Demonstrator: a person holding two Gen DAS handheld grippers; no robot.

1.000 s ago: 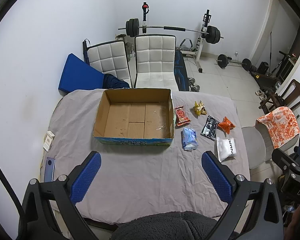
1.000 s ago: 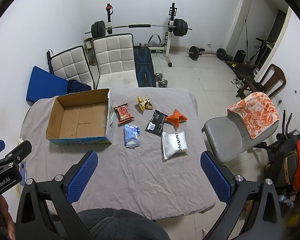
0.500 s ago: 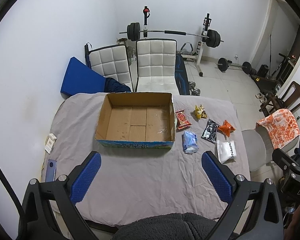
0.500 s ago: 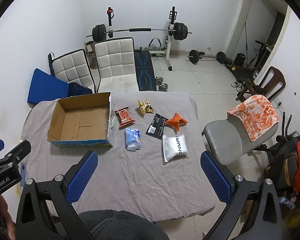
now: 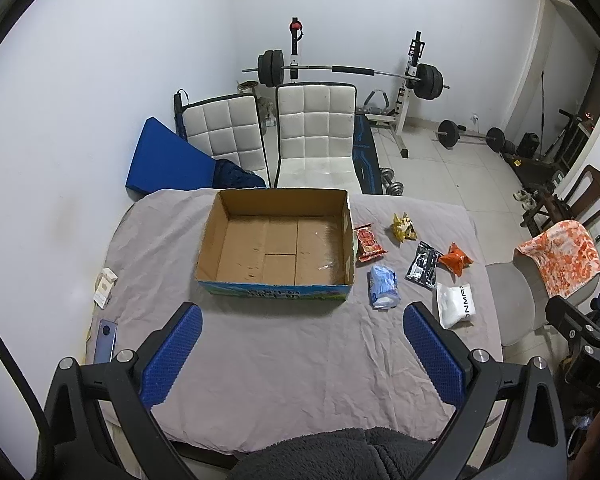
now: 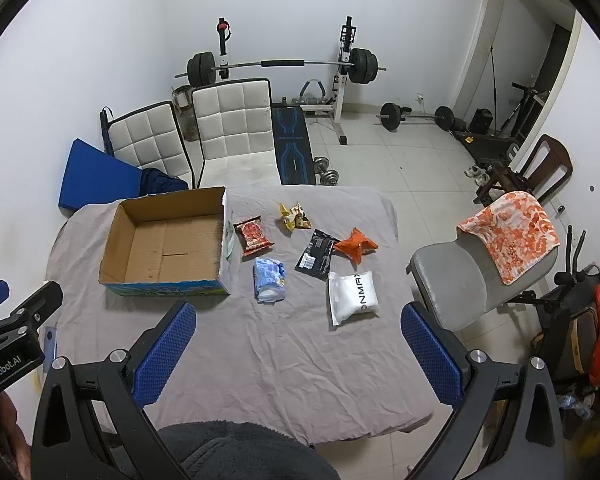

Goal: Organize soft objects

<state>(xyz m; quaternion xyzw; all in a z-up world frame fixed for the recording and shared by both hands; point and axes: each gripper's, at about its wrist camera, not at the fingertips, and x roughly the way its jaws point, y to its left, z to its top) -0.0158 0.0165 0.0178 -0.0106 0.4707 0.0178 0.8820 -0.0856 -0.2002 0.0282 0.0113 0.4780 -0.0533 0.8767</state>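
An empty open cardboard box (image 5: 276, 280) (image 6: 164, 280) stands on the grey-clothed table (image 5: 292, 352) (image 6: 284, 352). To its right lie several soft packets: a red one (image 5: 369, 243) (image 6: 253, 237), a yellow one (image 5: 404, 227) (image 6: 295, 215), a blue-white one (image 5: 383, 286) (image 6: 269, 280), a black one (image 5: 423, 265) (image 6: 317, 254), an orange one (image 5: 454, 258) (image 6: 356, 244) and a white one (image 5: 457, 299) (image 6: 353, 292). My left gripper (image 5: 304, 352) and right gripper (image 6: 296, 352) are both open and empty, high above the table's near side.
A phone (image 5: 105, 340) and a small white box (image 5: 105, 286) lie at the table's left edge. Two white chairs (image 5: 316, 136) stand behind the table. A grey chair with an orange towel (image 6: 512, 232) is on the right. Weights (image 6: 280, 65) line the back wall.
Both grippers have risen and drawn back a little, so the table looks smaller and farther. Nothing on the table has moved. Both grippers stay open.
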